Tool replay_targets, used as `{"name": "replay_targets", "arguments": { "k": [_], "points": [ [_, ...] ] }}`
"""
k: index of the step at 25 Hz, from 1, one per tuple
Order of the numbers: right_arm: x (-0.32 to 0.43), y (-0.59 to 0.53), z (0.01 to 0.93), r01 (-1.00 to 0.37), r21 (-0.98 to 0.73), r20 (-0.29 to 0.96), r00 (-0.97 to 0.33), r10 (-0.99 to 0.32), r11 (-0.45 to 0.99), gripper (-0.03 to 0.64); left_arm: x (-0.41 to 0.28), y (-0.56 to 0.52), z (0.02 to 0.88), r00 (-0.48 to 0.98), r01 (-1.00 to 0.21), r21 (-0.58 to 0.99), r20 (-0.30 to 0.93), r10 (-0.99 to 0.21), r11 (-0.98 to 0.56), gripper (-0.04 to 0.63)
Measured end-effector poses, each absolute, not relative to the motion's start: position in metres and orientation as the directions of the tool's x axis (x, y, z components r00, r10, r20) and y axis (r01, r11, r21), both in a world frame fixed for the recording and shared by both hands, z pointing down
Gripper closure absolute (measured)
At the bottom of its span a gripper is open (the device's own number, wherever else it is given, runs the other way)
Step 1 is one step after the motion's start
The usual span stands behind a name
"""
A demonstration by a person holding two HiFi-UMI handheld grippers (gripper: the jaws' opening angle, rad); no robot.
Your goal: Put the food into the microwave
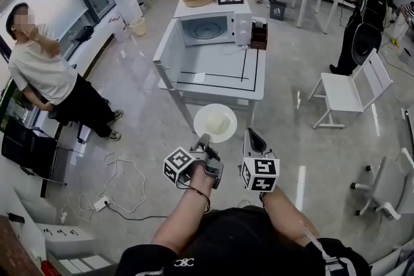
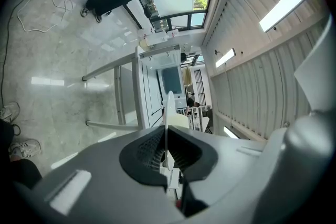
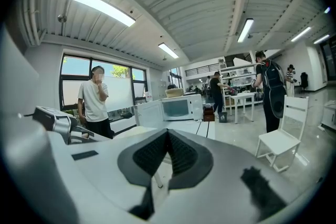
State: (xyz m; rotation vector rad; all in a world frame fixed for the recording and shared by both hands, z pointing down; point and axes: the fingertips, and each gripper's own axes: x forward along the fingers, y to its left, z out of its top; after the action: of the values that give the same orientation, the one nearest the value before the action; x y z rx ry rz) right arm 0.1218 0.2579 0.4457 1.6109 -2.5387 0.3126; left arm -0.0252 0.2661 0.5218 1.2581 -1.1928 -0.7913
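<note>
Pinches the rim of the white plate [image 1: 228, 132] in the left hand-held gripper [image 1: 204, 139], pale food [image 1: 217, 119] on it, short of the worktop [image 1: 220, 68] and open microwave [image 1: 207, 29], with the right hand-held gripper [image 1: 251, 134] closed on nothing just beside.

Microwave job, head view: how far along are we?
Done: the microwave door stands open, and the left gripper is shut on the rim of the plate carrying pale food. In hand: the plate hangs in the air short of the table. Left: carry it into the microwave, set it down inside, release. The right gripper is shut and empty.
</note>
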Motion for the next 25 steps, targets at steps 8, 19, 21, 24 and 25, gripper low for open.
{"name": "replay_targets", "arguments": {
  "k": [8, 19, 21, 24, 25],
  "points": [
    [0.134, 0.251, 0.451, -0.882, -0.107, 0.213, -0.471, -0.856, 0.459, 0.609, -0.010, 0.262, 0.525, 0.215, -0.139, 0.972, 0.218, -0.952, 0.191, 0.578],
    [0.151, 0.241, 0.462, -0.858, -0.097, 0.230, -0.513, -0.827, 0.505, 0.609, 0.015, 0.250, 0.531, 0.192, -0.125, 0.972, 0.220, -0.957, 0.198, 0.578],
    [0.150, 0.240, 0.464, -0.852, -0.095, 0.233, -0.521, -0.821, 0.514, 0.609, 0.016, 0.247, 0.535, 0.191, -0.127, 0.971, 0.225, -0.955, 0.204, 0.577],
    [0.148, 0.236, 0.468, -0.847, -0.092, 0.238, -0.529, -0.814, 0.524, 0.609, 0.018, 0.242, 0.540, 0.196, -0.127, 0.969, 0.235, -0.952, 0.213, 0.577],
    [0.148, 0.233, 0.469, -0.847, -0.092, 0.241, -0.529, -0.813, 0.524, 0.609, 0.019, 0.240, 0.542, 0.199, -0.127, 0.968, 0.238, -0.951, 0.216, 0.577]
  ]
}}
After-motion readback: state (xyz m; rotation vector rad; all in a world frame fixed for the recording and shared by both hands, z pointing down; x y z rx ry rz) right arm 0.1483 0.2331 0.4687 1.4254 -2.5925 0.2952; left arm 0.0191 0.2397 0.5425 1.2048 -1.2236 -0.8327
